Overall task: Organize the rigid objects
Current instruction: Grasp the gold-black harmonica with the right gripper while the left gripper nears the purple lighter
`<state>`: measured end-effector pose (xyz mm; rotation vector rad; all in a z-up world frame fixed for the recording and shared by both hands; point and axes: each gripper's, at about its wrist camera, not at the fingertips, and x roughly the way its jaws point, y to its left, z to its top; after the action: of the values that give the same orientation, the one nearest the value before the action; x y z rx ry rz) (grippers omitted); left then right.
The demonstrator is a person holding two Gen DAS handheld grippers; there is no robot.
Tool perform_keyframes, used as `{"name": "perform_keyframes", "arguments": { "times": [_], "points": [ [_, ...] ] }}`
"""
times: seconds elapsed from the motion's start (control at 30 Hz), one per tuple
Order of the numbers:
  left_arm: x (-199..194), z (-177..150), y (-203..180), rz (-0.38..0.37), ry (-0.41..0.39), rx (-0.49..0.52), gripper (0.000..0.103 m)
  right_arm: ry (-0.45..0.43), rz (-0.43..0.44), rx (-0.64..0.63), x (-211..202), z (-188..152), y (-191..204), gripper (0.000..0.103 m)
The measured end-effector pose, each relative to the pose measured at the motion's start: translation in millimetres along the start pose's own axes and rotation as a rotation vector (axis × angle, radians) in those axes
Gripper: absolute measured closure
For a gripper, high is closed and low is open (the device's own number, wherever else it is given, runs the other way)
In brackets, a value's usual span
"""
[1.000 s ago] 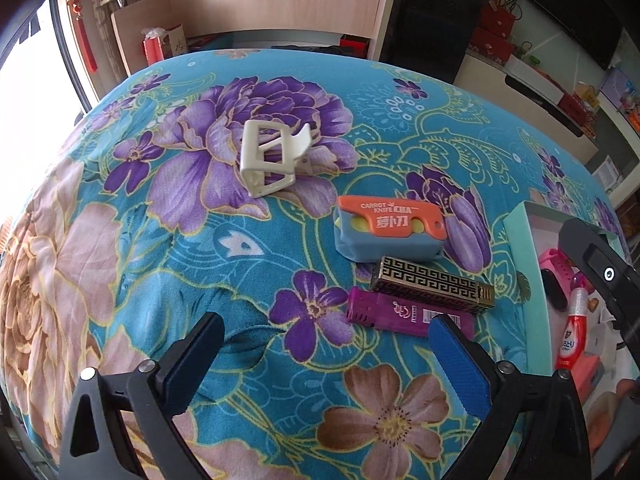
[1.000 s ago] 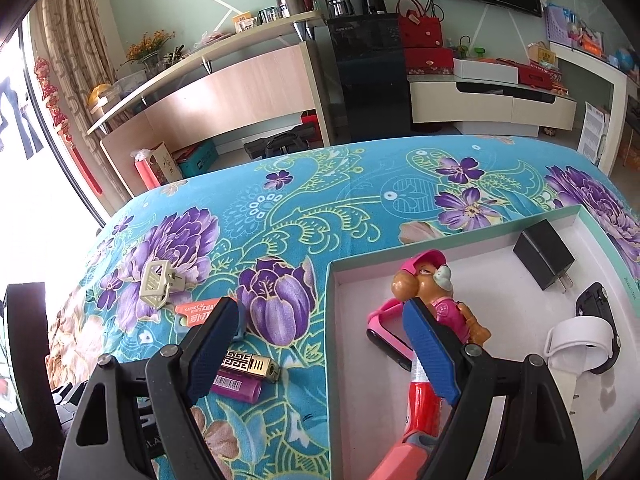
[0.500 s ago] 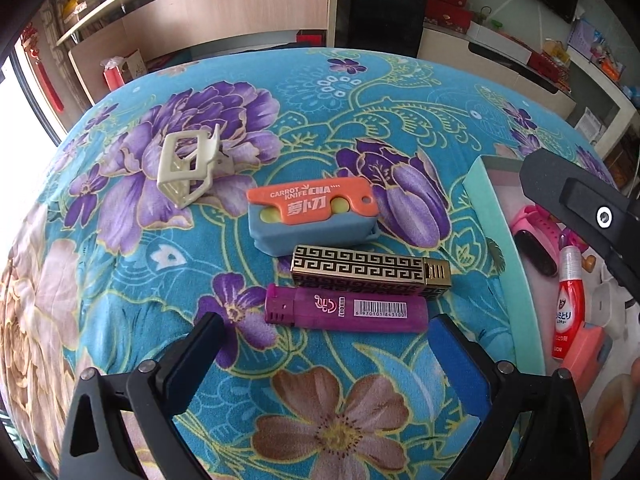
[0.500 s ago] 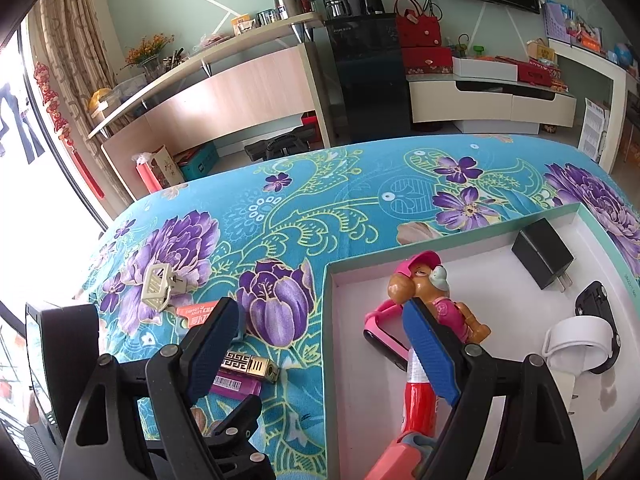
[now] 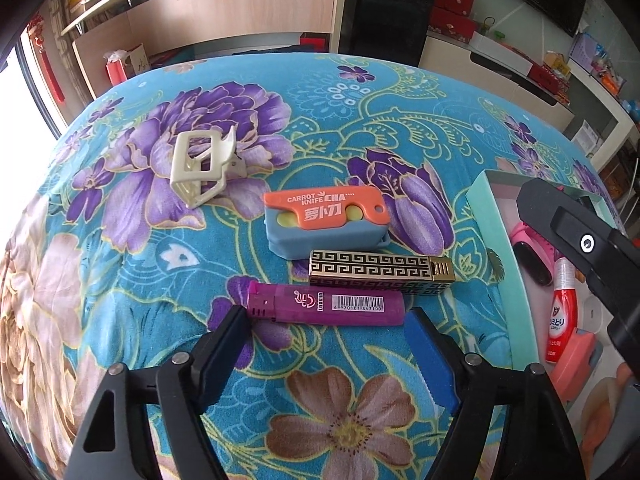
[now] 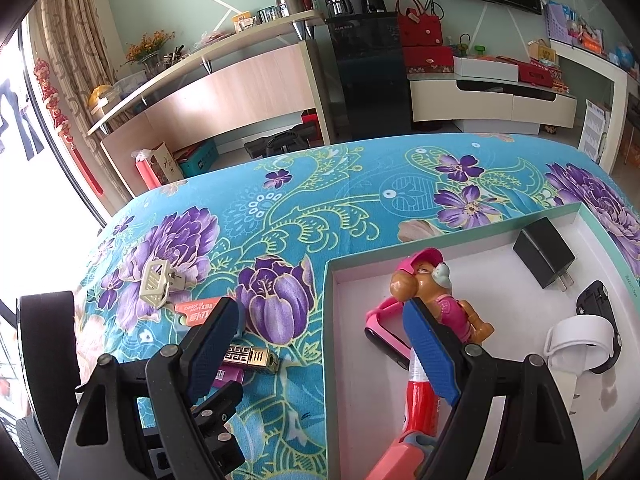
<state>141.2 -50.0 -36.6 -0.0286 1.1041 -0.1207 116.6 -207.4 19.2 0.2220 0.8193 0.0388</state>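
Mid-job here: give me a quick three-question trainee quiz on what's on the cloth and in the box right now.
1. True or false: the purple lighter lies inside the box.
2. Which item lies farthest from the box? A) white clip B) gold patterned lighter C) orange and blue carrot knife toy
3. Fill in: the left tongs are closing around the ______ lighter, pads not yet on it.

Key
1. False: it lies on the floral cloth, outside the box.
2. A
3. purple
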Motion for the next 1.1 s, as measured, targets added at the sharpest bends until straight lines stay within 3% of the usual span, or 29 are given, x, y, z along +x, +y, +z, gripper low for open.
{"name": "perform_keyframes", "arguments": {
  "times": [0.3, 0.33, 0.37, 0.4, 0.67, 0.77, 1.1],
  "points": [
    [-12.2, 2.8, 41.2, 0.056, -0.034, -0.134, 0.023, 0.009, 0.001, -0.029, 2.6, -2.4, 7.7, 0.018],
    [-15.0, 3.2, 46.5, 0.069, -0.044, -0.151, 0.029, 0.010, 0.003, -0.035, 3.1, -3.0, 9.5, 0.018],
    [-17.3, 3.7, 53.0, 0.078, -0.050, -0.172, 0.046, 0.012, 0.006, -0.044, 3.8, -3.7, 11.5, 0.018],
    [-18.5, 3.8, 60.2, 0.085, -0.050, -0.200, 0.050, 0.014, 0.009, -0.053, 4.5, -4.6, 14.2, 0.018],
    [-15.0, 1.1, 87.5, 0.060, -0.026, -0.309, 0.047, 0.040, 0.025, -0.133, 13.5, -14.8, 37.7, 0.018],
    [-14.5, -0.1, 90.3, 0.077, -0.018, -0.315, 0.038, 0.053, 0.027, -0.153, 17.2, -18.2, 43.8, 0.018],
    [-20.1, -2.5, 112.8, 0.102, -0.031, -0.392, 0.037, 0.109, 0.090, -0.187, 36.3, -29.3, 72.3, 0.018]
  ]
}}
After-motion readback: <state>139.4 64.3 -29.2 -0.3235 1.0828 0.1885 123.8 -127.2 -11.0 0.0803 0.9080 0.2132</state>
